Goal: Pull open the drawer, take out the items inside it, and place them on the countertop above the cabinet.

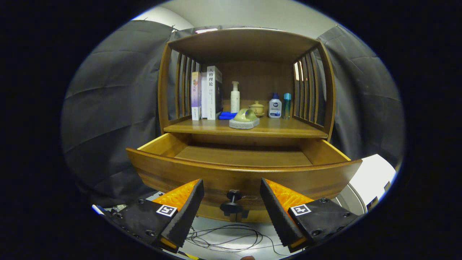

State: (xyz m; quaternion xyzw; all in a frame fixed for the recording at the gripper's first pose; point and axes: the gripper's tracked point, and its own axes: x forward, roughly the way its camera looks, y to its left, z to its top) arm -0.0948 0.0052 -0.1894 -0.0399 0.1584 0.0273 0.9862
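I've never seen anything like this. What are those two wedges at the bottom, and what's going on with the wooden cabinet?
The camera rides on a hand-held gripper and looks forward along its two fingers, the wedges you see. They are spread apart, holding nothing; the drawer's knob sits between them. The drawer is pulled open, and the part of its floor in view looks bare. On the shelf above stand books, a pump bottle, a small lidded pot, two more bottles, something blue, and a greenish holder near the front edge.

Cloth-walled booth [108,119], wooden cabinet [245,47]
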